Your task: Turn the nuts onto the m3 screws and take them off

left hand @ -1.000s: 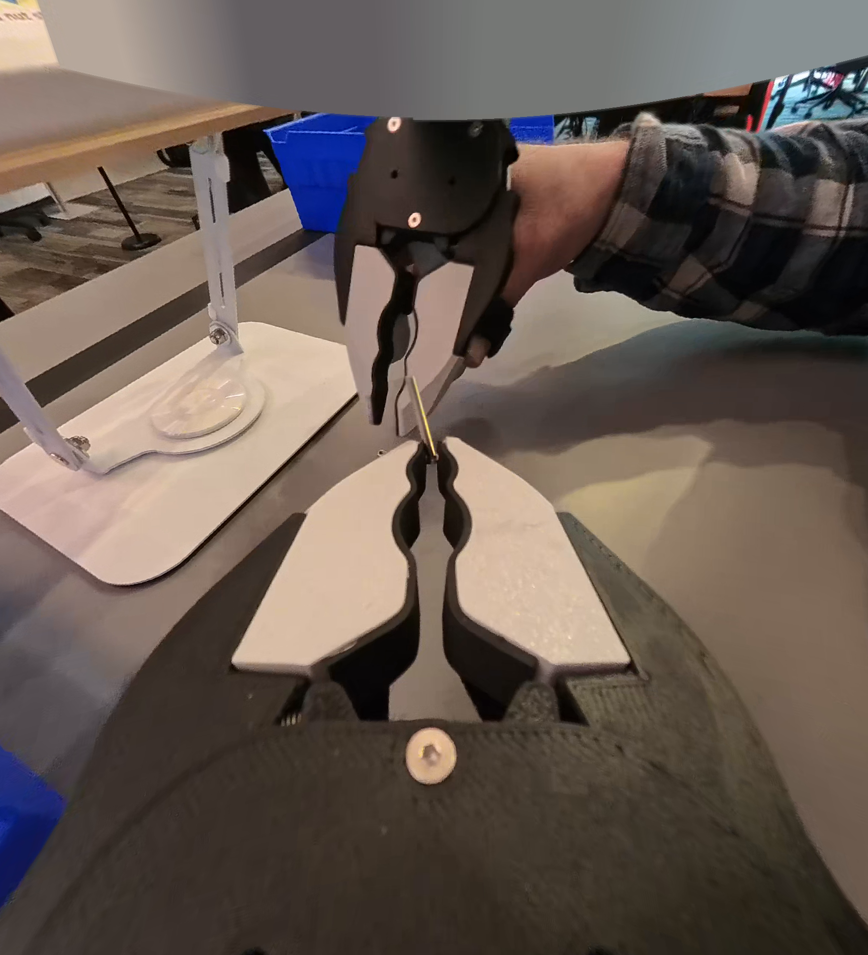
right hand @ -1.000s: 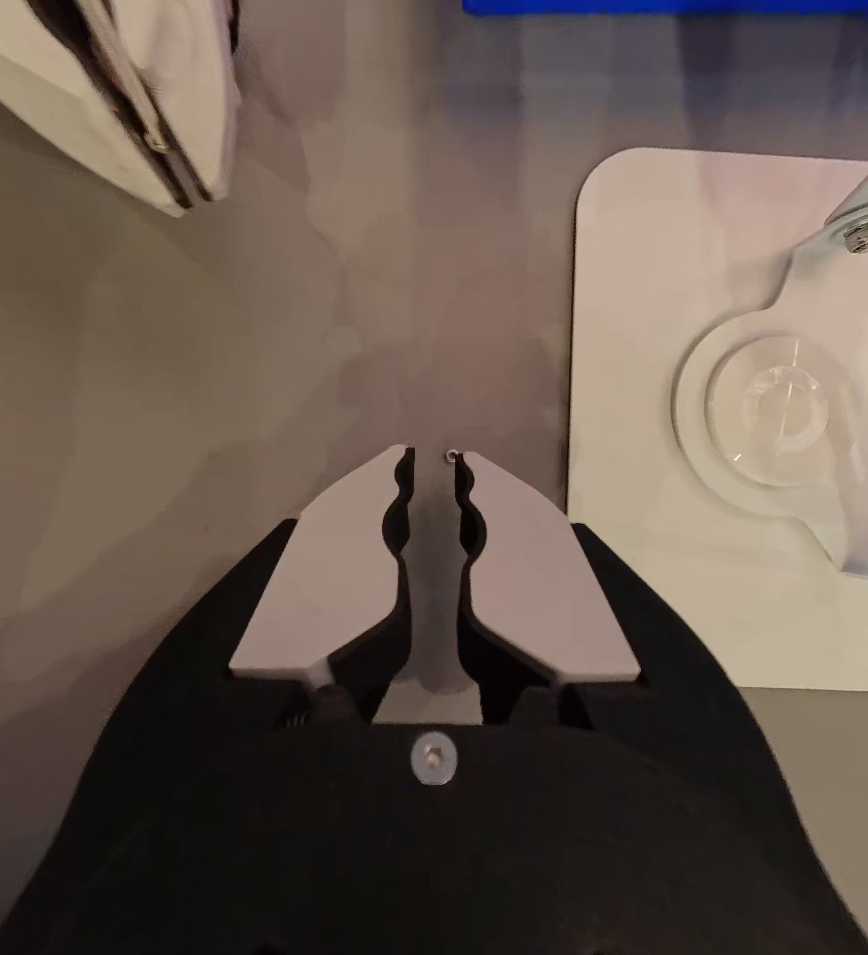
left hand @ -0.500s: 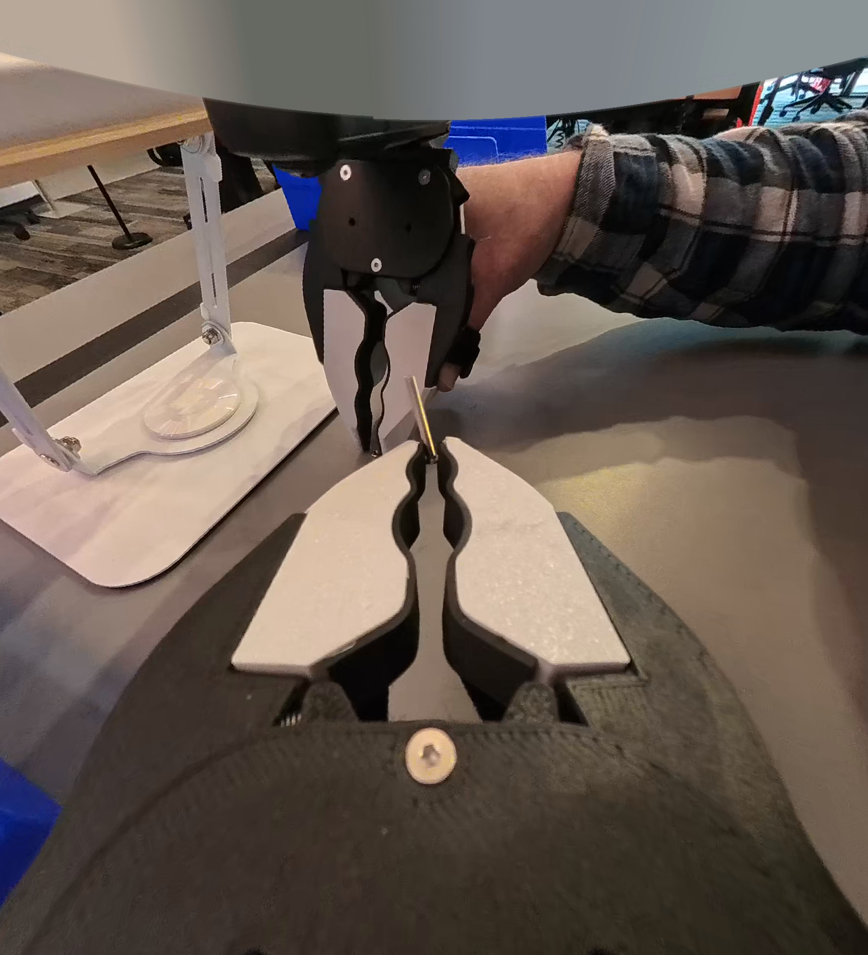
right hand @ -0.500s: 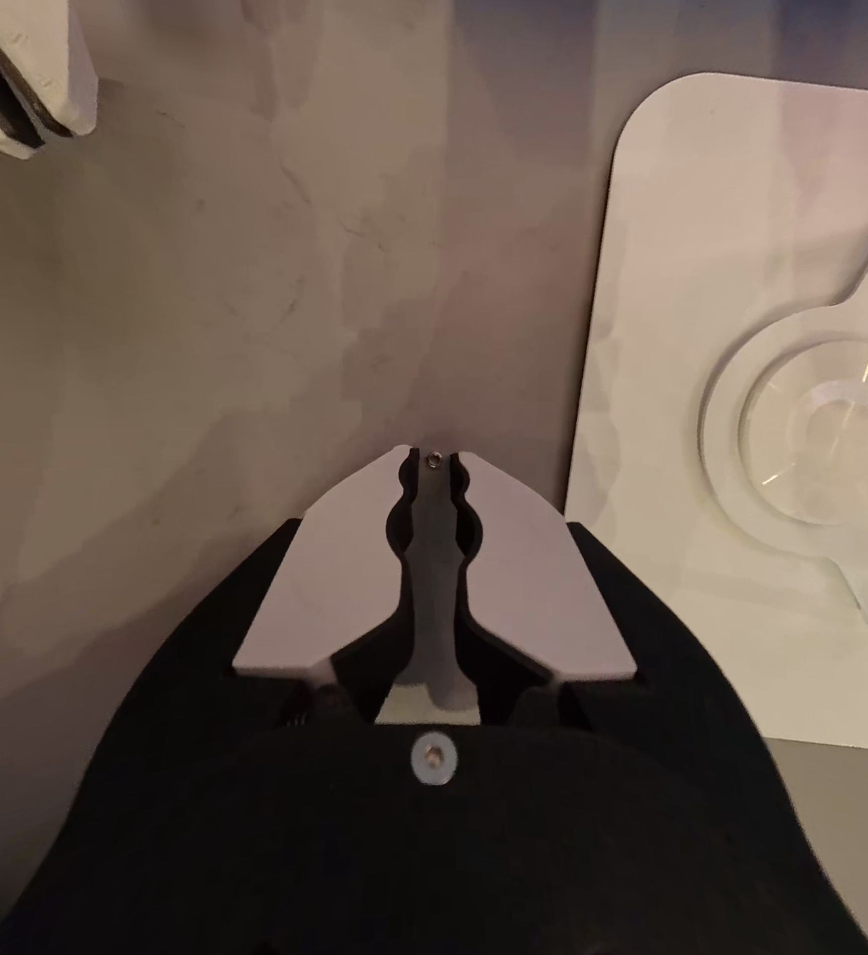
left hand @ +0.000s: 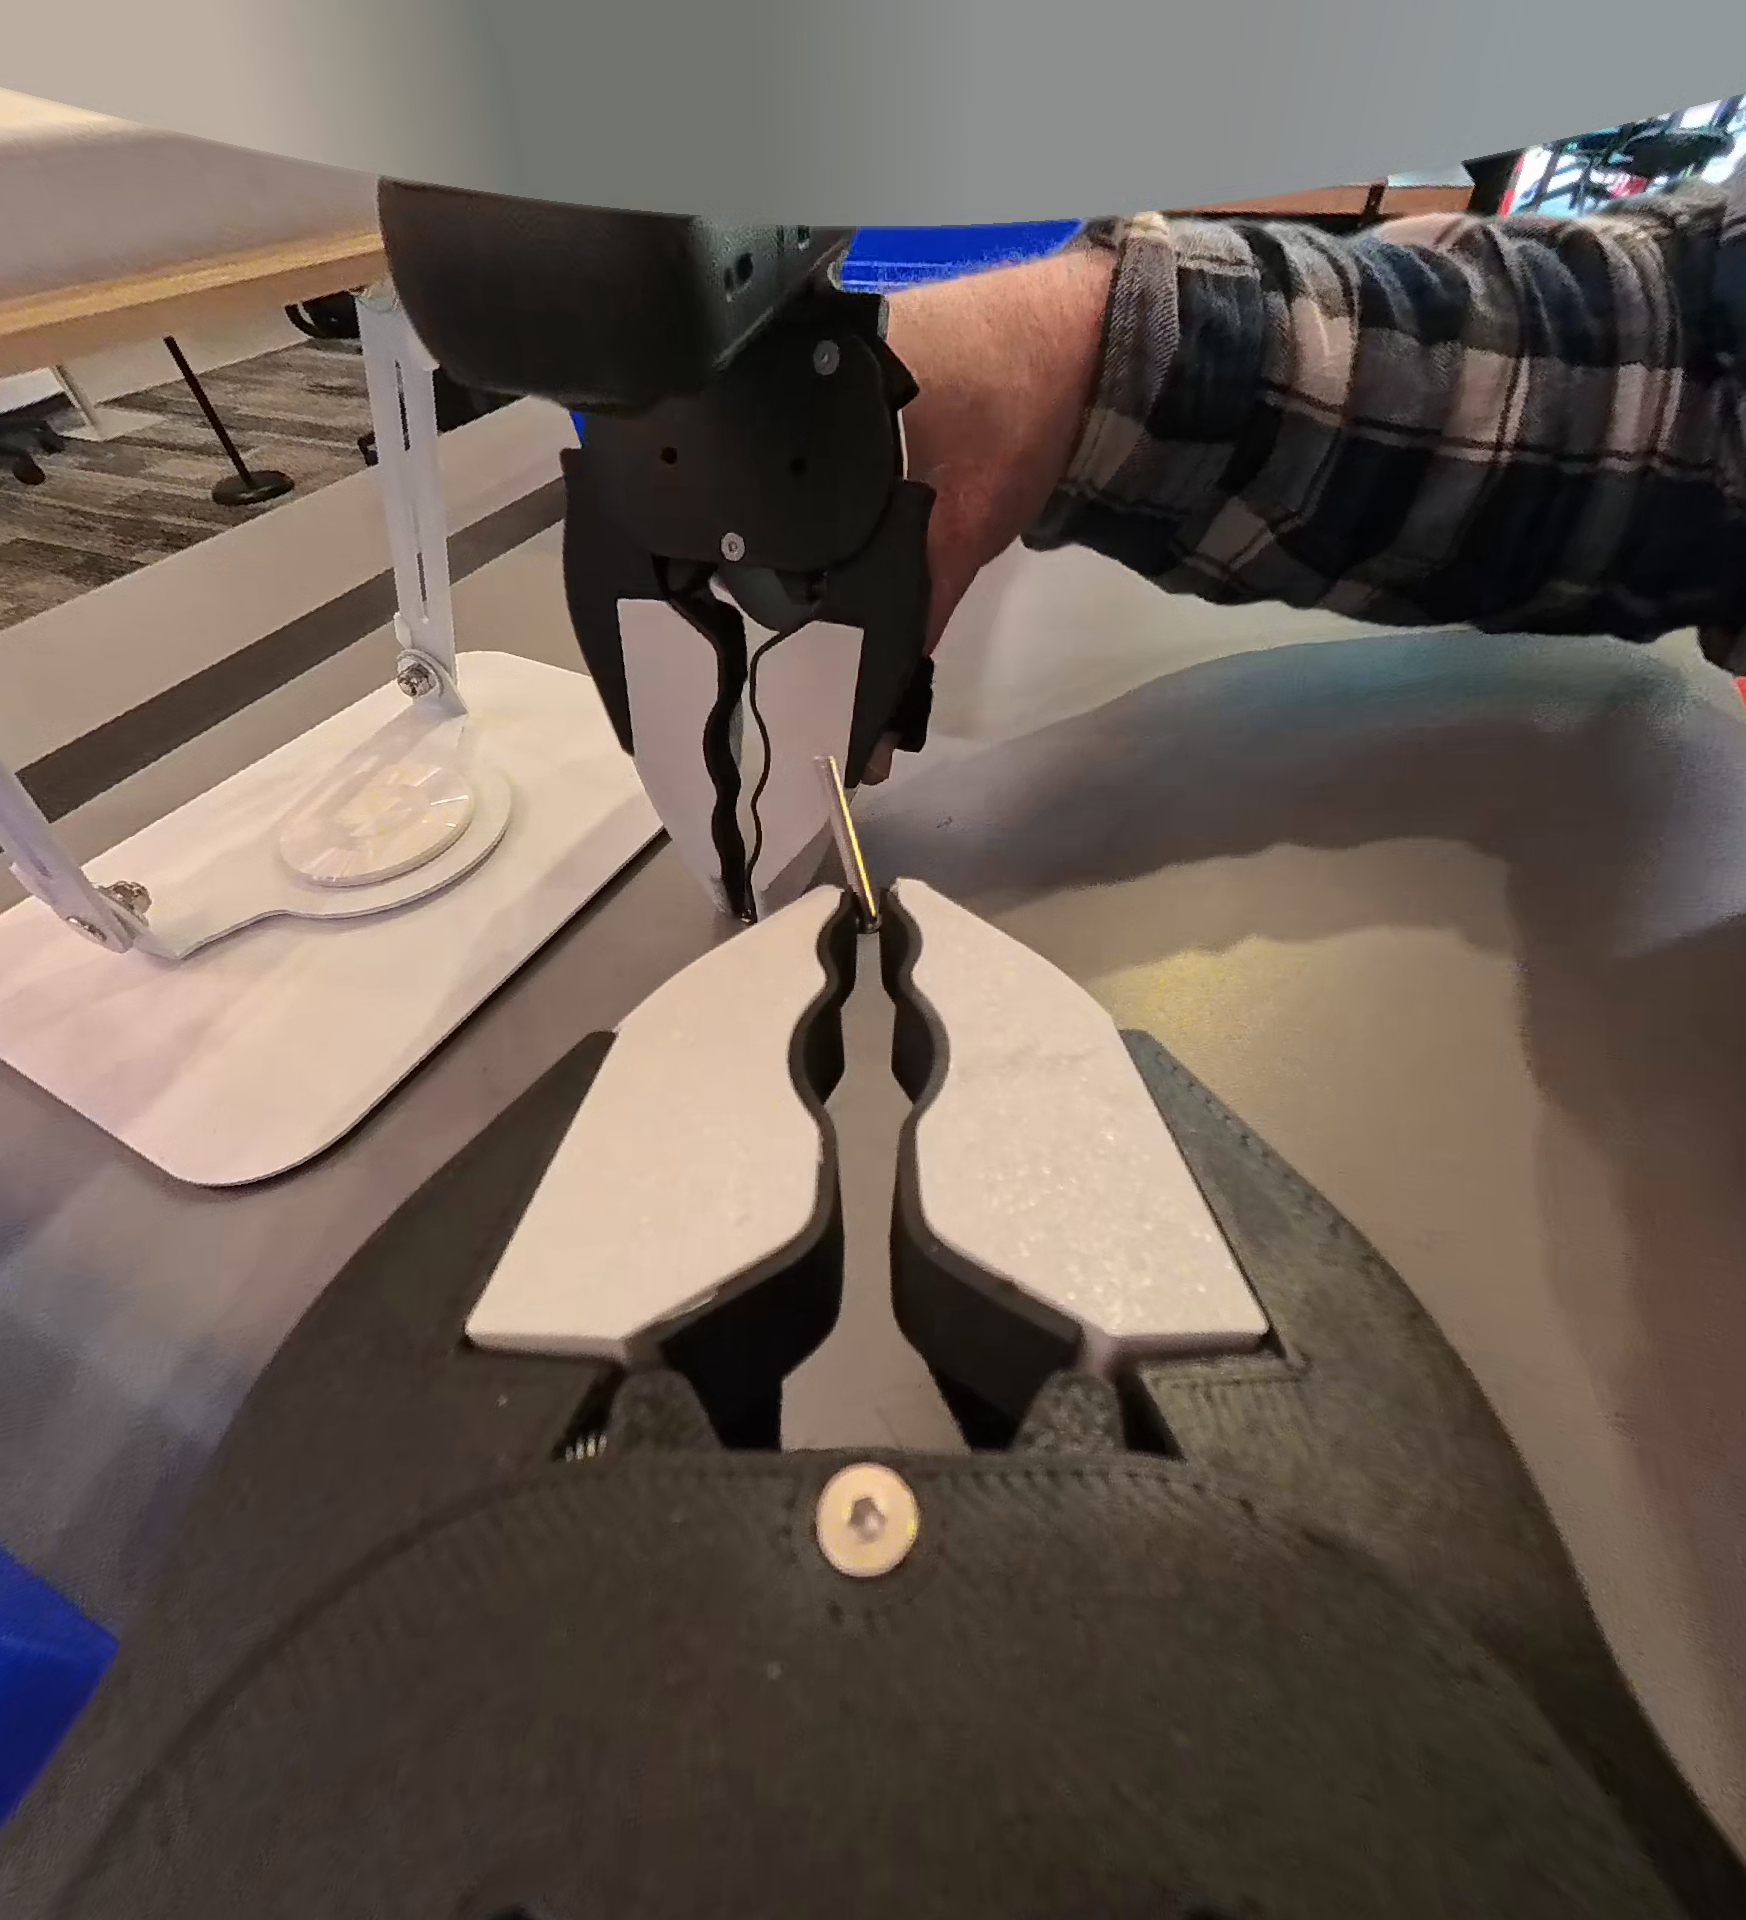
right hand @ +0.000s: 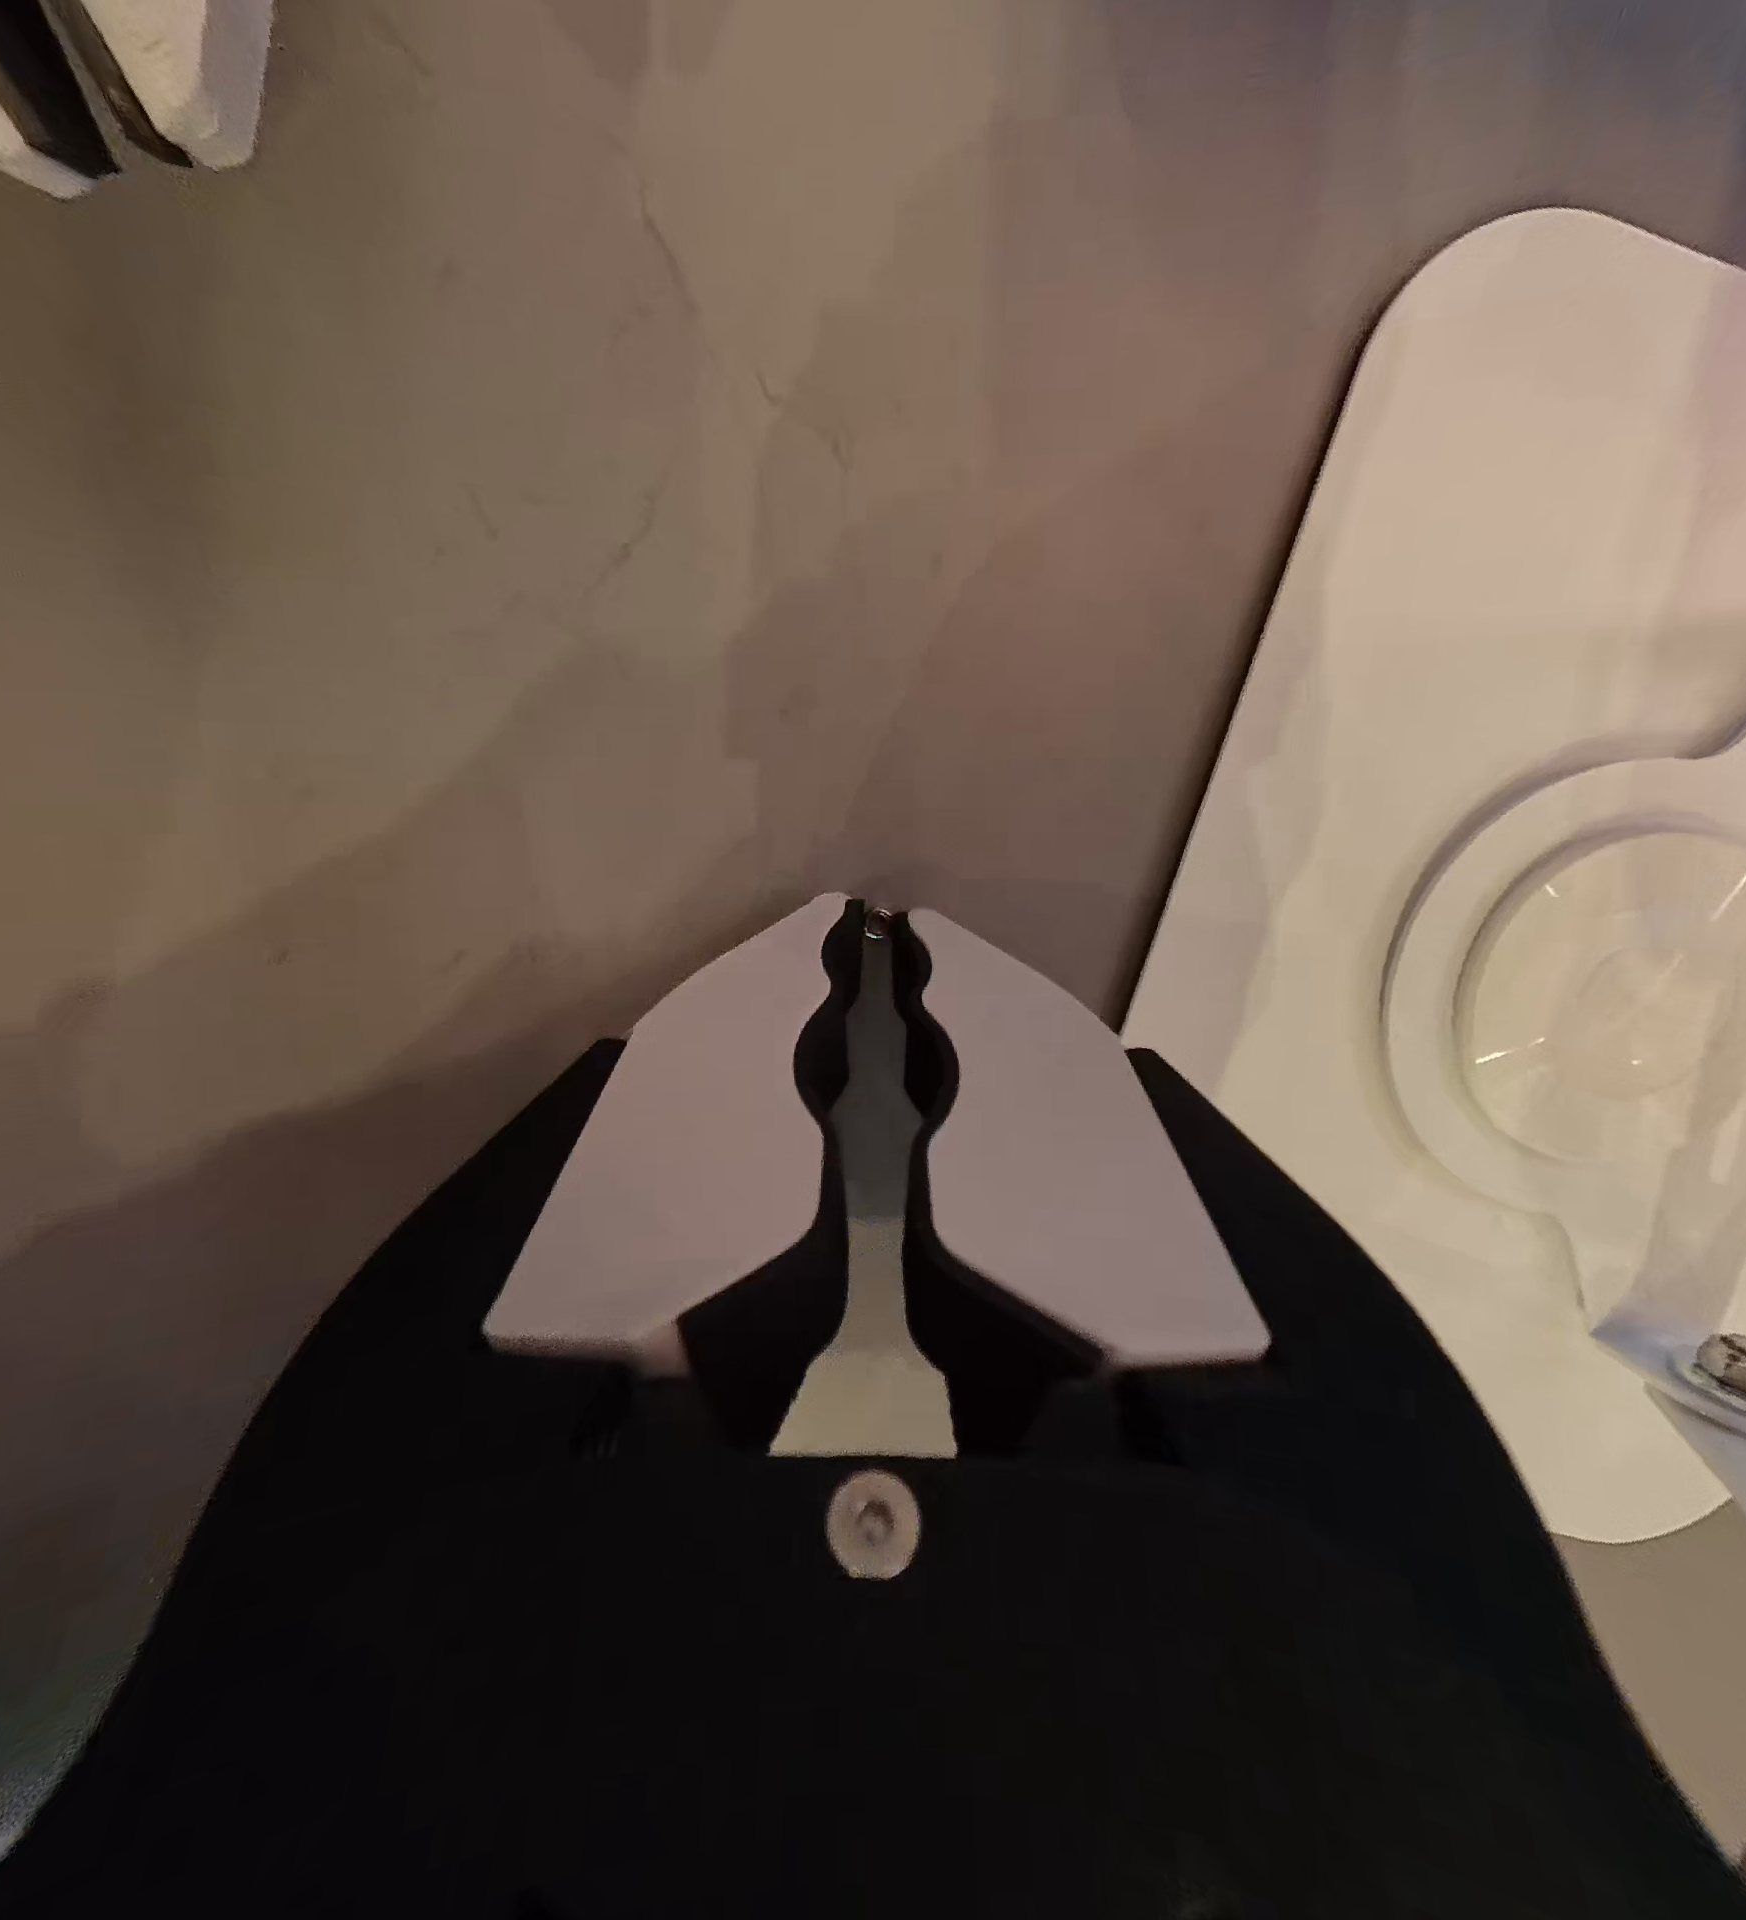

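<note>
Left wrist view: the left tongs [left hand: 864, 914] are pinching a thin metal pin [left hand: 845, 831] upright at their tips. Just beyond, the right tongs [right hand: 877, 920] are closing on a tiny ring [right hand: 878, 921] against the bench [right hand: 536, 520].

Open grey tabletop [right hand: 433, 623] leftward; white stand base [right hand: 1471, 520] blocks the right.

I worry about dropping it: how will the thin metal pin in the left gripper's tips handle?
Straight and metallic, the pin is probably stiff. Pinched only at its lower end by the left gripper, it may pivot. Round, it would likely roll.
</note>
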### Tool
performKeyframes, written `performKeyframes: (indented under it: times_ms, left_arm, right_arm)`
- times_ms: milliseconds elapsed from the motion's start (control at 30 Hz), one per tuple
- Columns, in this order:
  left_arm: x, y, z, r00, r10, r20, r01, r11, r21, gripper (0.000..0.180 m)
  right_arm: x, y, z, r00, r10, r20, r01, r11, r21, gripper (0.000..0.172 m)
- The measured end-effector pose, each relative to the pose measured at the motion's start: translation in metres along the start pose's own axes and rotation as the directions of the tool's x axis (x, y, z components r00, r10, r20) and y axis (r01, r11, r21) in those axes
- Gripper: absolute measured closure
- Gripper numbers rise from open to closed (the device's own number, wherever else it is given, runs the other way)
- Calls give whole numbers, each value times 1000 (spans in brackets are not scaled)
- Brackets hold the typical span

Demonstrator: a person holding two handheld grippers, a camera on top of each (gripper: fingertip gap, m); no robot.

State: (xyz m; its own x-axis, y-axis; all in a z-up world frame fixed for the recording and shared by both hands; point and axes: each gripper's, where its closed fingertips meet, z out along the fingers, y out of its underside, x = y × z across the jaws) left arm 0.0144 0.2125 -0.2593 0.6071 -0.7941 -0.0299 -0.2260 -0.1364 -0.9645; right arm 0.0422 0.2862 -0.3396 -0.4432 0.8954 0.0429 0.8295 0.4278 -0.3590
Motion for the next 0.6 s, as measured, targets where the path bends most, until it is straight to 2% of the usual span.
performKeyframes:
  times_ms: [167, 300, 467, 600]
  left_arm:
    - [0, 1, 0, 1000, 3, 0, -3, 1000, -2, 177]
    - [0, 2, 2, 1000, 3, -1, -3, 1000, -8, 177]
    - [2, 5, 5, 1000, 9, -12, -9, 1000, -28, 177]
    - [6, 7, 8, 999, 27, -22, -28, 999, -44, 177]
  right_arm:
    - [0, 0, 0, 1000, -14, -8, 14, 1000, -7, 167]
    - [-4, -4, -6, 1000, 5, -5, -4, 999, 46, 166]
    - [-15, -29, -39, 1000, -9, 18, 5, 983, 181, 167]
    - [-31, -59, -71, 996, -79, 49, 61, 954, 294, 167]
